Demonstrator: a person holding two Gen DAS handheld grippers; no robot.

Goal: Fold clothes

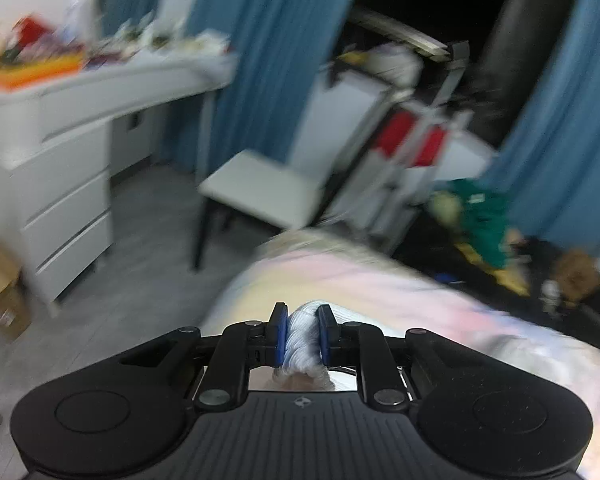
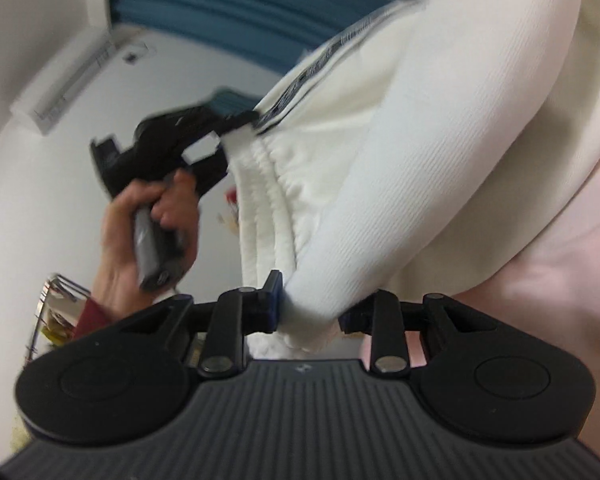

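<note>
A white ribbed garment (image 2: 420, 140) with an elastic waistband and a dark printed side stripe hangs stretched in the air. My right gripper (image 2: 308, 308) is shut on one end of the waistband, and cloth covers its right finger. A hand (image 2: 140, 224) holds my left gripper (image 2: 236, 132), which clamps the other end of the band. In the left wrist view, my left gripper (image 1: 303, 320) is shut on a bunched roll of the white garment (image 1: 304, 332), above a bed with a pastel cover (image 1: 360, 280).
White drawers (image 1: 60, 184) stand at the left, with a cluttered top. A white stool (image 1: 260, 188) stands before blue curtains (image 1: 268, 40). Cardboard boxes (image 1: 0, 288) sit on the floor. Piled clutter (image 1: 484, 220) lies beyond the bed. A wall air conditioner (image 2: 68, 84) is overhead.
</note>
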